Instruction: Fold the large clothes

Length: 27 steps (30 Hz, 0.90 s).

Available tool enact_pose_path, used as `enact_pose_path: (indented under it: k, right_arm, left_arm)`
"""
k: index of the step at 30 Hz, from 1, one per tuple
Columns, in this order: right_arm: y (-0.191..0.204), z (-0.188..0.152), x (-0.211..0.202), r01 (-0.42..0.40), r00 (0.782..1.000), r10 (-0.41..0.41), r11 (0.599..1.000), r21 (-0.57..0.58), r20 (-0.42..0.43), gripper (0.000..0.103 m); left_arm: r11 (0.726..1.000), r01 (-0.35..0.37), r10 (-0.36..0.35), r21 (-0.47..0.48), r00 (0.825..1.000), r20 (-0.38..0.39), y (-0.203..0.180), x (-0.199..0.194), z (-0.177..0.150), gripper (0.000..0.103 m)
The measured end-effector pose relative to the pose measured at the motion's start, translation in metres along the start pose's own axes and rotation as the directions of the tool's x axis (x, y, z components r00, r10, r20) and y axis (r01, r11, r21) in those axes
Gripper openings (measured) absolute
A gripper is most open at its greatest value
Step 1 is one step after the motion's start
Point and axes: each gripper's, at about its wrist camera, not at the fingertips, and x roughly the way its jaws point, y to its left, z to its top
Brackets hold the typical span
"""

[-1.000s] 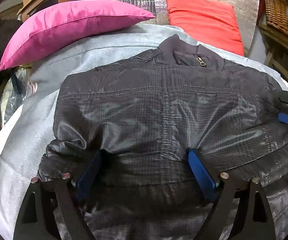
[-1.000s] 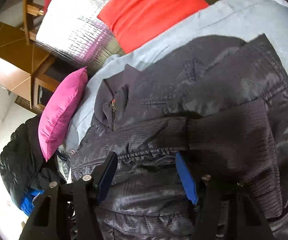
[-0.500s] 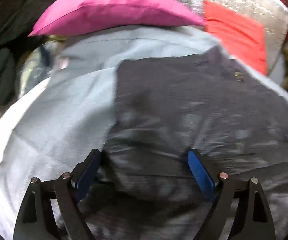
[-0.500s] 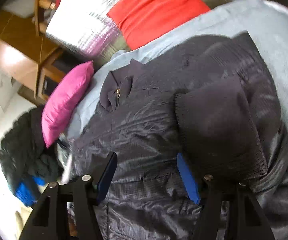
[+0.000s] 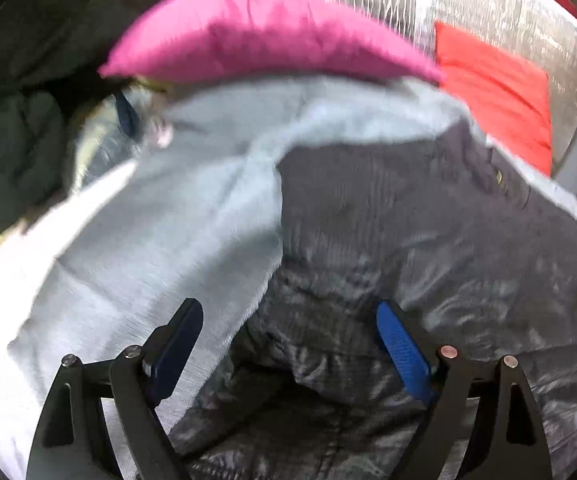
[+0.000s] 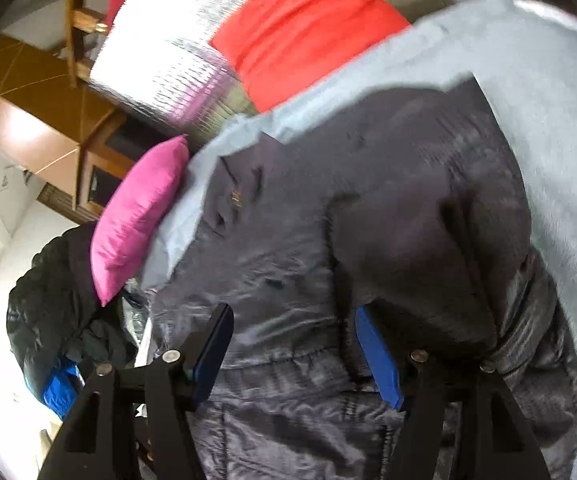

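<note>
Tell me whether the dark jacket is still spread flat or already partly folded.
Partly folded: the dark jacket has a sleeve with knit cuff lying across its body, on the grey blanket.

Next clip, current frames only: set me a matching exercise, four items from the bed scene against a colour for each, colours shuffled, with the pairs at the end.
Items:
1. jacket
2. bedcover
3. cushion nearest the black clothes pile
4. cushion against the silver quilted panel

Colours:
A. red
B. light grey
C. magenta pink
D. dark grey, slightly shiny

Pairs: 1-D, 2-B, 3-C, 4-A
</note>
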Motion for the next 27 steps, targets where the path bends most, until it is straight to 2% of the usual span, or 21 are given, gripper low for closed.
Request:
enact_pose_path:
  k: [2,5,7,9,10,12,15,16,18,19,20,21,23,27]
  right_arm:
    - [0.009,0.008,-0.003,-0.017,1.000,0.018,1.000,-0.018,0.017,0.068]
    - [0.014,0.023,0.006,-0.037,0.999,0.037,0.999,0.003,0.020,0.068]
    - [0.010,0.029,0.015,-0.042,0.999,0.041,0.999,0.026,0.013,0.068]
    - [-0.003,0.032,0.033,0.015,1.000,-0.014,0.998,0.062,-0.019,0.069]
    - [-0.012,0.032,0.042,0.031,0.999,-0.029,0.996,0.084,-0.030,0.069]
    - [-0.008,0.031,0.040,0.033,0.999,-0.032,0.997,0.066,-0.022,0.069]
    - [0.007,0.025,0.018,0.002,1.000,-0.002,1.000,0.022,-0.007,0.069]
    - [0.010,0.021,0.010,-0.011,1.000,0.011,1.000,0.007,-0.003,0.069]
    - [0.011,0.011,-0.007,-0.029,1.000,0.029,1.000,-0.009,0.010,0.071]
    - [0.009,0.008,-0.010,-0.024,1.000,0.024,1.000,-0.011,0.015,0.071]
    - [0.004,0.005,-0.011,-0.006,1.000,0.006,1.000,-0.007,0.018,0.073]
    - [-0.005,0.002,-0.006,0.023,1.000,-0.023,1.000,0.008,0.007,0.074]
    - [-0.020,0.000,0.008,0.009,1.000,-0.008,0.999,0.041,-0.022,0.073]
    - [-0.004,-0.001,-0.015,-0.007,1.000,0.007,1.000,0.013,0.014,0.074]
  left_arm:
    - [0.999,0.040,-0.040,0.015,0.999,0.025,-0.012,-0.011,0.005,0.090]
    - [0.992,0.085,-0.090,0.089,0.995,0.048,-0.038,-0.021,0.004,0.090]
    - [0.989,0.066,-0.068,0.135,0.998,0.010,-0.055,-0.007,-0.001,0.090]
    - [0.982,0.038,-0.025,0.184,0.997,-0.072,-0.069,0.021,-0.009,0.090]
    - [0.981,0.032,-0.020,0.191,0.998,-0.063,-0.069,0.027,-0.012,0.090]
    - [0.982,0.032,-0.022,0.184,0.998,-0.055,-0.066,0.026,-0.012,0.090]
    - [0.989,0.071,-0.064,0.133,0.996,-0.060,-0.054,0.015,-0.009,0.090]
    - [0.990,0.077,-0.072,0.120,0.997,-0.042,-0.048,0.009,-0.010,0.090]
    - [0.992,0.046,-0.046,0.120,0.999,0.002,-0.044,0.002,-0.012,0.090]
    - [0.992,0.019,-0.019,0.124,1.000,-0.001,-0.042,0.005,-0.014,0.090]
    - [0.992,0.006,-0.001,0.123,0.999,-0.042,-0.040,0.018,-0.017,0.090]
    - [0.992,0.019,-0.009,0.124,0.997,-0.081,-0.041,0.026,-0.020,0.090]
    - [0.990,0.007,0.002,0.142,0.998,-0.057,-0.043,0.023,-0.017,0.090]
    - [0.993,0.036,-0.034,0.109,0.999,-0.026,-0.028,-0.002,-0.012,0.090]
